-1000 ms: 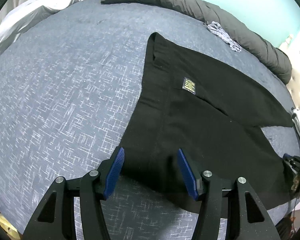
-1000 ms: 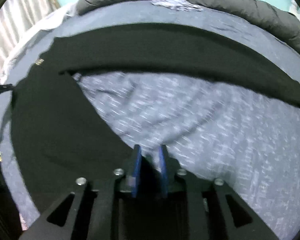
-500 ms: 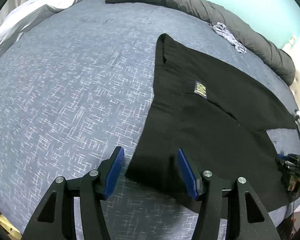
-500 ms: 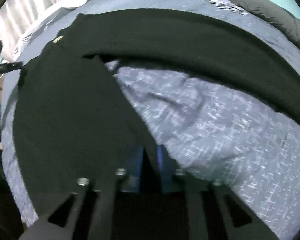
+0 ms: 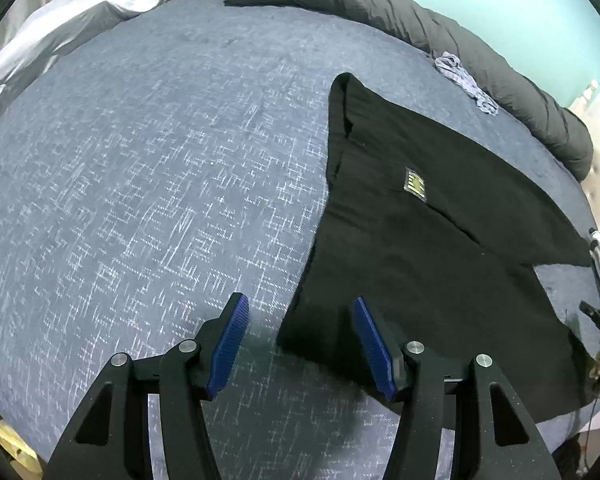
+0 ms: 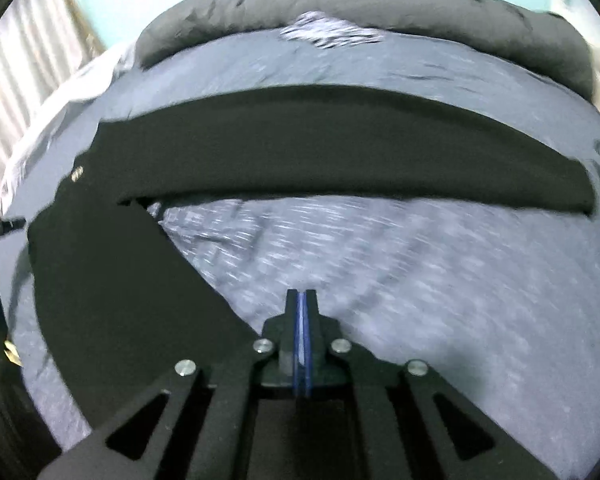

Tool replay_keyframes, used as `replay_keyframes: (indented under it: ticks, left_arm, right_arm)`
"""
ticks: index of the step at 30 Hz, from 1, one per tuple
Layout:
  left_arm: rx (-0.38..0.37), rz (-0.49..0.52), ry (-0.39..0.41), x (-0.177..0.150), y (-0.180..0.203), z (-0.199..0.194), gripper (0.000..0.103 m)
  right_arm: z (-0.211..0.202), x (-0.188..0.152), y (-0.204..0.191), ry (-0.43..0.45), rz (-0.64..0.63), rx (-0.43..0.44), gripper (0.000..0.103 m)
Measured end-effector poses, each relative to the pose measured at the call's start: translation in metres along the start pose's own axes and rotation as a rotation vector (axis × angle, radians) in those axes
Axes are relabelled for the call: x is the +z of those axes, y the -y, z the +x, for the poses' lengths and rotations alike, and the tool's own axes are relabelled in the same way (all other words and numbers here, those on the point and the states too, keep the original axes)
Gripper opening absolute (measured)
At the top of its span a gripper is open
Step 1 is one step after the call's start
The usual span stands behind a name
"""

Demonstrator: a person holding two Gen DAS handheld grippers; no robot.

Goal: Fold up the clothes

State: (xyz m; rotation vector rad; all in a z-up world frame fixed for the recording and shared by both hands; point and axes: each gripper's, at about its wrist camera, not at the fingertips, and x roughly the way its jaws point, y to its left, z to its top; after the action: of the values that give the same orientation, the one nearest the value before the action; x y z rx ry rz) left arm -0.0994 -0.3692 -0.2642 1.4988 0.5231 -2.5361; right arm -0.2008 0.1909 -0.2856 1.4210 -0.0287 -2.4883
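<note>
Black trousers spread flat on blue patterned bed, legs apart in a V, left gripper jaws wide over the waistband corner, right gripper jaws pressed together, empty, beside one leg.

Your left claw stands wide open, its two blue-padded fingers spread well apart and pointing forward and down, nothing between them. Your right claw is closed: the blue pads meet face to face with only a thin seam showing, and nothing visible pinched there. From the left wrist view, the right claw shows only as a small dark shape at the far right edge, blurred.
</note>
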Motion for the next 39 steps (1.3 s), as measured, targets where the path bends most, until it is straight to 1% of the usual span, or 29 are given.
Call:
replay_keyframes:
  ticks: [2, 4, 5, 7, 10, 13, 14, 15, 16, 19, 23, 24, 26, 33, 35, 39]
  left_arm:
    - [-0.007, -0.004, -0.005, -0.003, 0.000, -0.002, 0.059]
    - [-0.017, -0.003, -0.013, -0.008, 0.002, -0.003, 0.059]
    - [-0.023, -0.003, -0.017, -0.010, 0.003, -0.003, 0.059]
    - [-0.032, -0.003, -0.023, -0.015, 0.005, -0.004, 0.059]
    - [-0.044, 0.000, -0.033, -0.024, 0.011, -0.004, 0.059]
    - [-0.058, -0.004, -0.049, -0.031, 0.014, -0.002, 0.059]
    - [-0.062, -0.006, -0.054, -0.033, 0.015, -0.002, 0.060]
    - [-0.067, -0.007, -0.059, -0.036, 0.016, -0.001, 0.060]
    - [-0.069, -0.010, -0.062, -0.039, 0.016, -0.002, 0.060]
    - [-0.079, -0.019, -0.068, -0.045, 0.016, -0.003, 0.060]
    - [-0.082, -0.014, -0.070, -0.051, 0.018, -0.007, 0.060]
    - [-0.084, -0.014, -0.071, -0.052, 0.018, -0.007, 0.062]
    - [-0.094, -0.020, -0.079, -0.055, 0.018, -0.006, 0.064]
    - [-0.096, -0.017, -0.094, -0.059, 0.020, -0.002, 0.064]
    - [-0.102, -0.020, -0.096, -0.058, 0.020, -0.002, 0.064]
    - [-0.108, -0.024, -0.099, -0.057, 0.019, 0.000, 0.064]
  right_arm:
    - [-0.026, -0.019, 0.023, 0.001, 0.033, -0.021, 0.016]
    - [-0.052, -0.038, 0.046, 0.002, 0.066, -0.042, 0.041]
    - [-0.065, -0.047, 0.057, 0.003, 0.083, -0.052, 0.043]
    - [-0.091, -0.066, 0.080, 0.003, 0.116, -0.074, 0.043]
    - [-0.125, -0.108, 0.114, 0.001, 0.200, -0.111, 0.044]
    - [-0.144, -0.142, 0.137, 0.010, 0.278, -0.123, 0.045]
    - [-0.150, -0.154, 0.143, 0.017, 0.306, -0.128, 0.046]
    - [-0.157, -0.163, 0.149, 0.018, 0.330, -0.130, 0.050]
    - [-0.160, -0.173, 0.153, 0.014, 0.359, -0.127, 0.052]
    - [-0.164, -0.197, 0.163, 0.008, 0.425, -0.128, 0.053]
    - [-0.164, -0.216, 0.169, 0.006, 0.478, -0.146, 0.056]
    - [-0.164, -0.219, 0.170, 0.004, 0.491, -0.149, 0.056]
    - [-0.164, -0.225, 0.173, 0.001, 0.519, -0.160, 0.057]
    - [-0.167, -0.240, 0.182, -0.015, 0.599, -0.199, 0.058]
    - [-0.169, -0.244, 0.182, -0.023, 0.613, -0.189, 0.059]
    - [-0.171, -0.247, 0.185, -0.014, 0.639, -0.165, 0.059]
